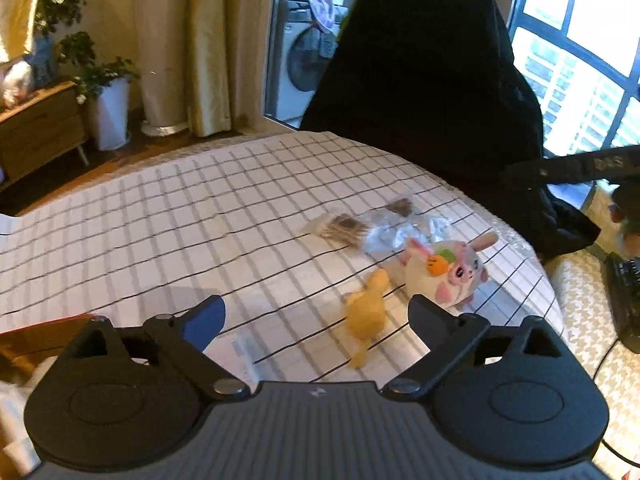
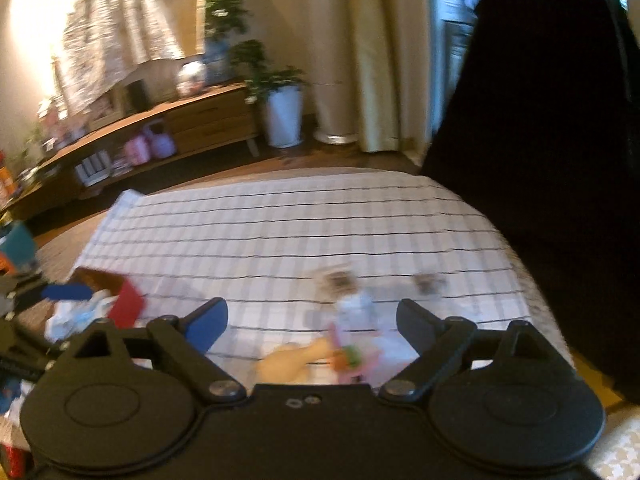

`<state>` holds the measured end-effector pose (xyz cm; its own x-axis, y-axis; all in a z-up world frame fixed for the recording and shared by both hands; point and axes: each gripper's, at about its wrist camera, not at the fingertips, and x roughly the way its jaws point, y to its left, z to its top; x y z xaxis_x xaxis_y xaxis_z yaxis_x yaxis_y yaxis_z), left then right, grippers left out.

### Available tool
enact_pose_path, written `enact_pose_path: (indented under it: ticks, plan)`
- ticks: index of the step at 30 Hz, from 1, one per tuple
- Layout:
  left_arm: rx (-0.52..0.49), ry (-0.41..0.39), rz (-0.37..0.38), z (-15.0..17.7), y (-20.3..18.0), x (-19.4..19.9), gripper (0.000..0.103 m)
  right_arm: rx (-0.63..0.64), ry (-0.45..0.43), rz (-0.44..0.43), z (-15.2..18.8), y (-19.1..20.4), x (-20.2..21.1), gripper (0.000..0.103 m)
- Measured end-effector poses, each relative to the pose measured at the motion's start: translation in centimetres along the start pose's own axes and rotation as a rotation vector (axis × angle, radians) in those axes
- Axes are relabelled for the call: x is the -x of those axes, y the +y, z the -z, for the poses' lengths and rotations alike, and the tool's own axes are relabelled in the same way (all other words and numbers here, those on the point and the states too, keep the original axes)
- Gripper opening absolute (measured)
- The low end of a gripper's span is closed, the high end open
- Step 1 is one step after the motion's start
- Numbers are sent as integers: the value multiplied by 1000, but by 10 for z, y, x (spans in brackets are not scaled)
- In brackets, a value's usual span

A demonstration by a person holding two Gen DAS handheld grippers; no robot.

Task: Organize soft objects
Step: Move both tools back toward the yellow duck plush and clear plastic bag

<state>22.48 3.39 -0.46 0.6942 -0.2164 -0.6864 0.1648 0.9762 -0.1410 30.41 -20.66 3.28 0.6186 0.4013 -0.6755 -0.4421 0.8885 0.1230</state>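
My left claw is spread wide with nothing between its fingers, hovering above the checked cloth on the worktop. Just beyond it lies a yellow plush toy, and beside that, touching or nearly so, a round white-and-pink bunny plush with a carrot on its head. Behind them sit crinkled clear plastic bags. My right claw is also wide and empty; its view is blurred, with the yellow plush and bunny just ahead of it. A red-sided box sits at the cloth's left edge.
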Motion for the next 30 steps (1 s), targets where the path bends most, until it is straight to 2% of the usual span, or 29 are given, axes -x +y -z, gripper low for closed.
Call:
enact_pose_path:
  ticks: [3,7,10,12,16,21,30]
  plan:
    - [3,6,27,-2,-6,-22,99,-52,21,33,-2,-28,-20,91]
    - [-30,24,0,-5,-17,-52,99,-109,72,59,-2,-61,-51,91]
    - [-34,44,34,-6,-20,-71,99,-152,115,79,-1,-89,-75,91]
    - [-35,58,58,-7,-22,-84,99,-166,140,99,1,-100,-93,91]
    - [-49,86,47,-8,-24,-111,99,-188,194,118,4,-120,-125,91]
    - [-34,109,34,-7,-20,-136,99,-193,246,143,7,-133,-161,91]
    - [-89,186,25,4,-25,-173,99,-161,328,156,19,-135,-211,91]
